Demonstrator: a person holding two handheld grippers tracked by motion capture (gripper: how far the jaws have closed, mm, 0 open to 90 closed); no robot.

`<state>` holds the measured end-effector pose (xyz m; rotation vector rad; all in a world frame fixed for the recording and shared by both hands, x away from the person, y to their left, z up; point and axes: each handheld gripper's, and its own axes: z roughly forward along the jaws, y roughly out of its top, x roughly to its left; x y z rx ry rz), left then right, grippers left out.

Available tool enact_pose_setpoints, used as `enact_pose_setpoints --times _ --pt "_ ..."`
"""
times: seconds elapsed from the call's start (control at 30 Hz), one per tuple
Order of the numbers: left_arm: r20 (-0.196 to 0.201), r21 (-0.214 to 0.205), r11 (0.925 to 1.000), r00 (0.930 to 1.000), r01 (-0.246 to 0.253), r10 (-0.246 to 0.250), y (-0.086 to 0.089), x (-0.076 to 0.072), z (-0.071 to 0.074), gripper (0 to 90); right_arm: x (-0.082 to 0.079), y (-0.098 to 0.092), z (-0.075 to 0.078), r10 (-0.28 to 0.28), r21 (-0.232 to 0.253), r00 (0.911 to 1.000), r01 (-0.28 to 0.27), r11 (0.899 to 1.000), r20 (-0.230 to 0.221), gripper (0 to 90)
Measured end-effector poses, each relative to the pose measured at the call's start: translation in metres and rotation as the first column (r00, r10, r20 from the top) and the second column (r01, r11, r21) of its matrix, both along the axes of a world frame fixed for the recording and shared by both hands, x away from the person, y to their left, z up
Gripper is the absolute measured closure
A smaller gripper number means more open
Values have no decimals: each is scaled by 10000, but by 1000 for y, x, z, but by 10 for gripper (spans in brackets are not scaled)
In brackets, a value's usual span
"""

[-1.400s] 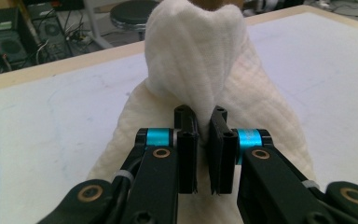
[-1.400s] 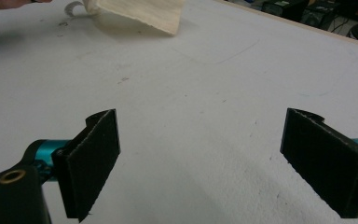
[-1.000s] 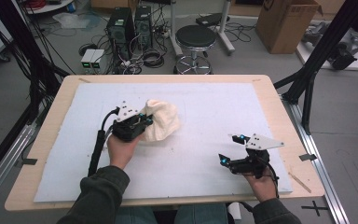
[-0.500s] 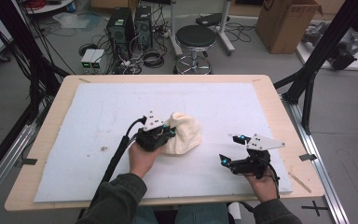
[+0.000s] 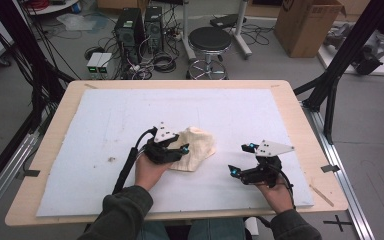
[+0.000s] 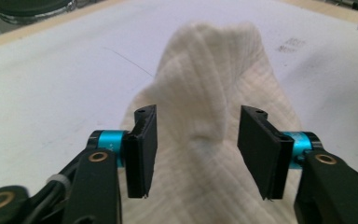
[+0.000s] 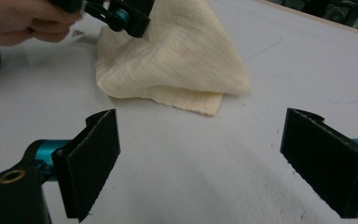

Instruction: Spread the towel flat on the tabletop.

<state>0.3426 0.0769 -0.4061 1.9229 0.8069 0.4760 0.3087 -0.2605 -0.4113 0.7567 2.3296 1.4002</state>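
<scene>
A cream ribbed cloth (image 5: 198, 147) lies bunched on the white mat (image 5: 230, 110), just left of centre. My left gripper (image 5: 180, 151) sits low at the cloth's left edge. Its jaws have just been opening. In the left gripper view they (image 6: 199, 115) stand apart on either side of a raised fold of the cloth (image 6: 209, 60), with the pads off the fabric. My right gripper (image 5: 241, 158) rests open near the front right, a short way from the cloth. Its view shows wide jaws (image 7: 204, 119), nothing between them, and the cloth (image 7: 177, 51) ahead with the left gripper (image 7: 121, 16) at its top.
The mat covers most of a wooden table (image 5: 300, 115). A small dark speck (image 5: 111, 160) marks the mat left of my left hand. Behind the table stand a stool (image 5: 210, 42), computer towers (image 5: 137, 27) with cables, and a cardboard box (image 5: 310, 22).
The left gripper carried the cloth rightward and a little toward the front, set it down, then its jaws opened off it. The right gripper stayed where it was.
</scene>
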Motion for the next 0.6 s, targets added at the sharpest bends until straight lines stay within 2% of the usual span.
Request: enact_pose_setpoints --times 0.03,0.13,0.17,0.2,0.27,0.3,0.37,0.5,0.57,0.6 --pt "69 31 10000 10000 16 -16 5 -2 3 457 0 0 0 0 0 10000 0 10000 0 117" --pt "222 80 10000 9997 32 -33 22 -10 7 446 7 6 -1 203 -264 9998 -201 9994 90 198" --pt "291 76 10000 9996 -34 31 28 -13 7 446 12 10 -3 385 -390 9993 -385 9985 -21 264" --pt "323 32 10000 9995 -64 63 33 -16 7 446 12 10 -3 385 -390 9993 -385 9985 -21 264" --pt "287 45 9999 9995 -131 130 43 -20 3 447 16 14 -3 427 -581 9990 -417 9974 148 330" --pt "266 72 9998 9995 -194 192 47 -22 1 448 22 18 -2 579 -576 9982 -568 9967 170 396" --pt "74 -7 10000 10000 -65 65 54 -24 -5 472 25 20 -2 603 -557 9981 -596 9967 112 418" --pt "-326 421 9991 9995 -10 24 56 -23 -15 526 38 29 -5 783 -518 9966 -796 9955 -274 544" --pt "-424 491 9987 9990 167 -147 55 -21 -18 568 44 32 -9 855 -718 9946 -897 9934 -593 594" --pt "-445 591 9982 9990 105 -79 54 -20 -19 583 45 34 -11 885 -852 9939 -940 9919 -664 617"
